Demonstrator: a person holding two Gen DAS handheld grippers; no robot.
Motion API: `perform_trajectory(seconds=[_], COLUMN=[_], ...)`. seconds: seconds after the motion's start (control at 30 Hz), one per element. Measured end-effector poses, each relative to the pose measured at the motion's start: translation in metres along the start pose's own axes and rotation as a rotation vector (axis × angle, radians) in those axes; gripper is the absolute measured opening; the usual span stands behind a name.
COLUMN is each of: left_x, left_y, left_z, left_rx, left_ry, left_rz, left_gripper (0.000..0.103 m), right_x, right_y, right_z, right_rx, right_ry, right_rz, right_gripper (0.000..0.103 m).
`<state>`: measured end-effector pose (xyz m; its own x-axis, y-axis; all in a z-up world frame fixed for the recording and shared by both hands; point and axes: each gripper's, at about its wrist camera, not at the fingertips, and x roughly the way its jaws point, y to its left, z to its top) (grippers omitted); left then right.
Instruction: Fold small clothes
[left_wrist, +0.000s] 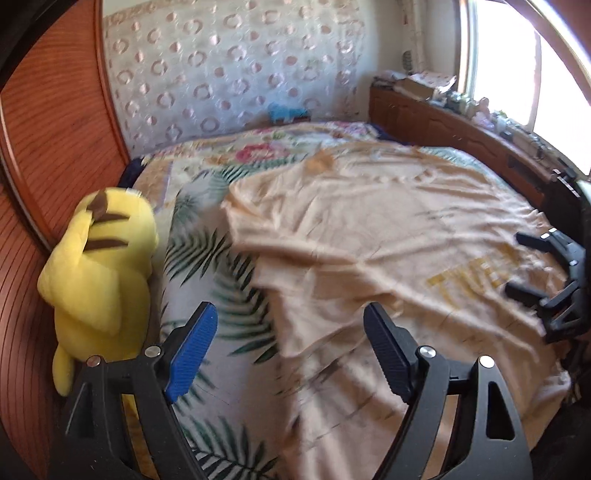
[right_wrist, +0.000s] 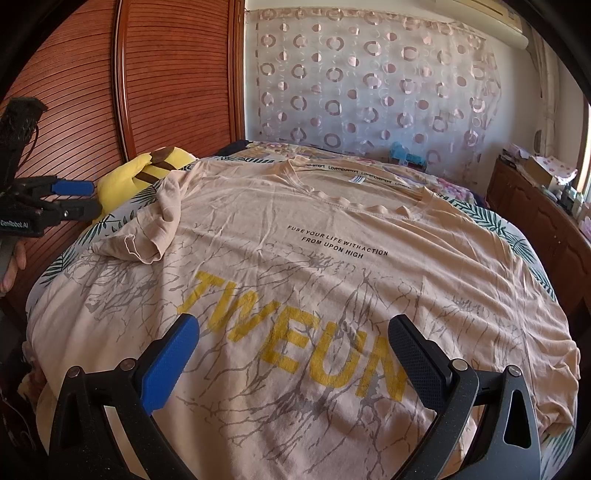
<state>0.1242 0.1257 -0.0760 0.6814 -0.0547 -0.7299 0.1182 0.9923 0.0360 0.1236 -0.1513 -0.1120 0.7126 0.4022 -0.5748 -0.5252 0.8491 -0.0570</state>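
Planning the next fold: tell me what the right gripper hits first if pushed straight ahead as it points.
Most likely the peach T-shirt, around its yellow lettering. The right gripper is open with nothing between it and the cloth, though depth is hard to judge.

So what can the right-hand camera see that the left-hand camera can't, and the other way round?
Only the right wrist view shows the shirt's small black slogan, its neckline, the crumpled sleeve folded onto the chest, and the left gripper from the side.

Only the left wrist view shows the bright window and the right gripper, jaws apart over the print.

Both show the peach T-shirt spread on the leaf-print bedsheet, the yellow plush toy and the circle-patterned curtain.
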Motion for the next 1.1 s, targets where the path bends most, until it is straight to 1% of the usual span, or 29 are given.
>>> perform_trajectory(seconds=[0.07, 0.2, 0.3, 0.4, 0.53, 0.6, 0.67, 0.77, 0.8, 0.93, 1.03, 1.1], left_x=[0.013, 0.029, 0.033, 0.032, 0.032, 0.032, 0.032, 0.031, 0.031, 0.031, 0.031, 0.031], left_y=[0.010, 0.028, 0.031, 0.028, 0.030, 0.031, 0.031, 0.030, 0.031, 0.031, 0.031, 0.031], left_z=[-0.010, -0.026, -0.031, -0.031, -0.032, -0.032, -0.033, -0.034, -0.034, -0.035, -0.035, -0.035], left_rx=[-0.023, -0.099, -0.119, -0.112, -0.116, -0.117, -0.121, -0.127, -0.128, -0.130, -0.131, -0.131], left_ry=[0.040, 0.084, 0.084, 0.070, 0.051, 0.049, 0.045, 0.039, 0.038, 0.034, 0.034, 0.034], left_rz=[0.031, 0.002, -0.009, -0.004, -0.003, -0.004, -0.002, 0.009, 0.009, 0.006, 0.005, 0.006], left_gripper=[0.082, 0.082, 0.082, 0.082, 0.084, 0.085, 0.085, 0.085, 0.085, 0.085, 0.085, 0.085], right_x=[0.000, 0.000, 0.001, 0.004, 0.010, 0.012, 0.016, 0.021, 0.025, 0.053, 0.082, 0.102], right_y=[0.001, 0.000, 0.000, 0.000, 0.001, 0.002, 0.005, 0.015, 0.021, 0.045, 0.065, 0.076], right_z=[-0.001, 0.000, 0.001, 0.002, 0.007, 0.012, 0.024, 0.047, 0.055, 0.086, 0.105, 0.113], right_rx=[-0.003, -0.008, -0.013, -0.020, -0.040, -0.050, -0.053, -0.082, -0.100, -0.150, -0.176, -0.189], right_ry=[0.000, 0.005, 0.010, 0.024, 0.057, 0.064, 0.067, 0.053, 0.049, 0.066, 0.092, 0.115], right_rz=[-0.001, -0.001, 0.005, 0.024, 0.065, 0.100, 0.139, 0.193, 0.209, 0.277, 0.324, 0.346], right_gripper=[0.102, 0.102, 0.101, 0.096, 0.086, 0.081, 0.070, 0.061, 0.060, 0.050, 0.040, 0.038])
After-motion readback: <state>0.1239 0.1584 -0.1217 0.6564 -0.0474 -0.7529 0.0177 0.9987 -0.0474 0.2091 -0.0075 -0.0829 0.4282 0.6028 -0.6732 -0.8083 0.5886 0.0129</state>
